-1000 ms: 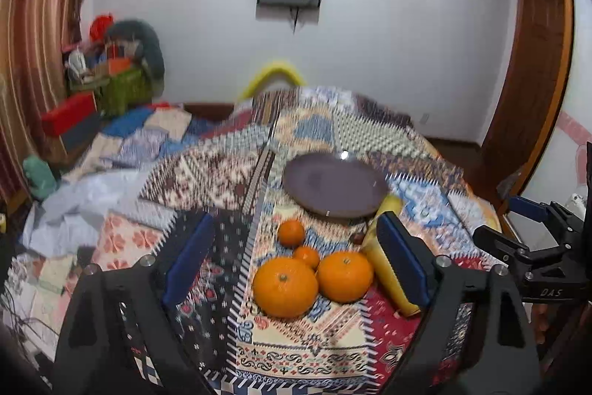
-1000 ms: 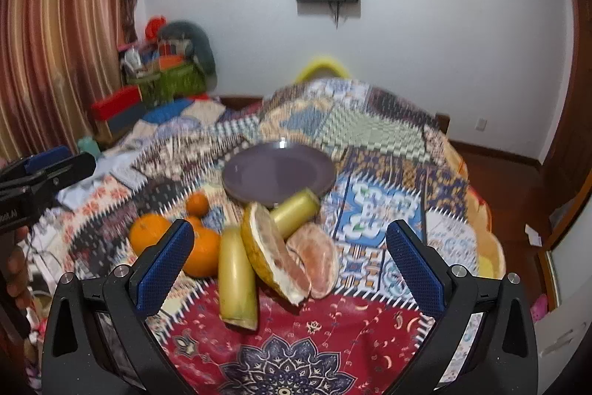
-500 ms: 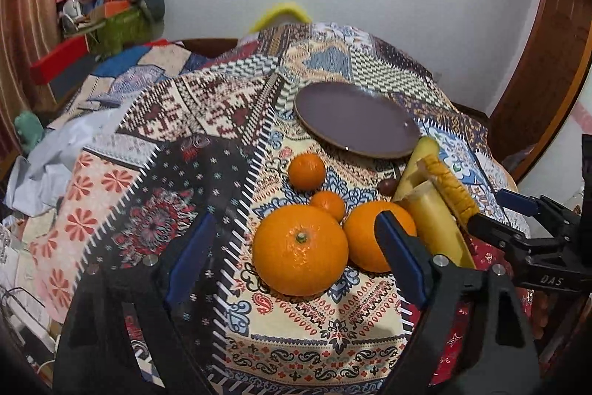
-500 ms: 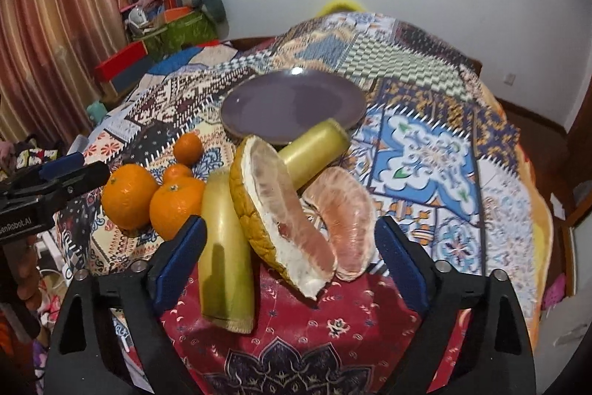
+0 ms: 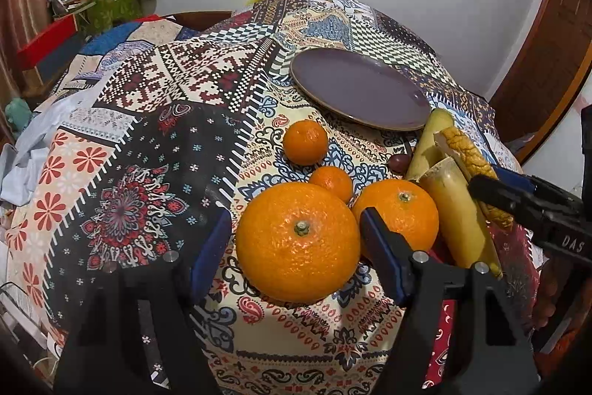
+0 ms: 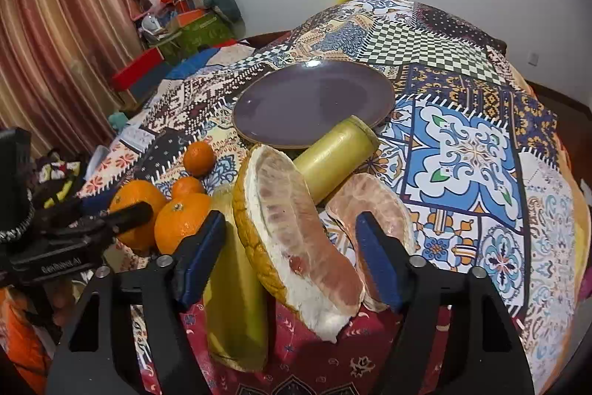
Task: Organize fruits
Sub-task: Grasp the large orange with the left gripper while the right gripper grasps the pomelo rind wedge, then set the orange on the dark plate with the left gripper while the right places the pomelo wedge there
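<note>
1. The large orange (image 5: pixel 298 243) lies near the front edge of the surface (image 5: pixel 148 150), stem up, touching a second orange (image 5: pixel 399 213) on its right side. Two small mandarins (image 5: pixel 305 141) lie behind them, toward the plate.
2. The left tool (image 5: pixel 294 248) stands spread, one pad on each side of the large orange. Contact cannot be confirmed. This placement likely prepares a grasp across the fruit's widest part.
3. The pomelo wedge (image 6: pixel 296 239) leans rind-outward against two sugarcane pieces (image 6: pixel 336 158).
4. The right tool (image 6: pixel 290 258) stands spread around the wedge, not visibly pressing it. A peeled segment (image 6: pixel 373 202) lies behind its right pad.
5. The purple plate (image 6: pixel 314 99) sits bare near the surface centre, the probable destination.
</note>
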The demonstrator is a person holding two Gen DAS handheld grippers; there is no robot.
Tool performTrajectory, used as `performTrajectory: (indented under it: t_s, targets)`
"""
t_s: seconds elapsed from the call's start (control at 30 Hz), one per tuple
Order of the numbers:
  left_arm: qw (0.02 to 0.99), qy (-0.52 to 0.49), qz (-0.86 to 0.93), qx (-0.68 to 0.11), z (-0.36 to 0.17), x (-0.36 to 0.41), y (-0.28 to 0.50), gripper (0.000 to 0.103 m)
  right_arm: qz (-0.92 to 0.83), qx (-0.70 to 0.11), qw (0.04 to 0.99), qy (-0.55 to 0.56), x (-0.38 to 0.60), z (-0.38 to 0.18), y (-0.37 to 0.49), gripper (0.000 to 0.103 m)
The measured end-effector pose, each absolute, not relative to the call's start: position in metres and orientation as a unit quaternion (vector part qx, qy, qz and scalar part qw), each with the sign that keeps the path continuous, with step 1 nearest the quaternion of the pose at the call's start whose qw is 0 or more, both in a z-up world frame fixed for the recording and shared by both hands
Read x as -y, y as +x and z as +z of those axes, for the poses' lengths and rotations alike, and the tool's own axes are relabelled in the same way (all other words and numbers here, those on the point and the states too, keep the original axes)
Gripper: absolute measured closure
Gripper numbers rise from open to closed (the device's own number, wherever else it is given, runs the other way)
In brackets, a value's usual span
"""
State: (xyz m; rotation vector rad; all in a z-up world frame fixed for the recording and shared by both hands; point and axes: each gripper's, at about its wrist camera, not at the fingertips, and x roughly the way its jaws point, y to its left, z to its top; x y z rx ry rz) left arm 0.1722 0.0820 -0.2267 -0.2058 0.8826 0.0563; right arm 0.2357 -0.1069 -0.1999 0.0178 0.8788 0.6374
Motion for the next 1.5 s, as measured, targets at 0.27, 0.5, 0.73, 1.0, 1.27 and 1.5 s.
performTrajectory:
  t_s: [0.27,0.5,0.73,1.0,1.27,1.5]
  targets:
    - [0.901,-0.097,0.026,-0.422,-0.230,-0.082,0.177,0.034,0.311,-0.410,0.857,-0.002,0.105,-0.198,0.240,0.055]
    - [0.902,-0.092,0.026,-0.422,-0.230,-0.080,0.177,0.035,0.337,-0.447,0.826,0.066,0.117,-0.211,0.261,0.051]
    - [0.902,-0.086,0.020,-0.423,-0.224,-0.075,0.172,0.035,0.337,-0.437,0.832,0.052,0.111,-0.206,0.254,0.057]
    - [0.912,-0.084,0.019,-0.401,-0.202,-0.070,0.166,0.036,0.320,-0.426,0.845,0.039,0.113,-0.198,0.252,0.058]
    - [0.927,-0.078,0.017,-0.367,-0.173,-0.067,0.172,0.036,0.306,-0.390,0.868,0.037,0.126,-0.173,0.249,0.058]
    - [0.941,-0.070,0.010,-0.331,-0.147,-0.059,0.186,0.036,0.298,-0.360,0.884,0.032,0.128,-0.154,0.256,0.058]
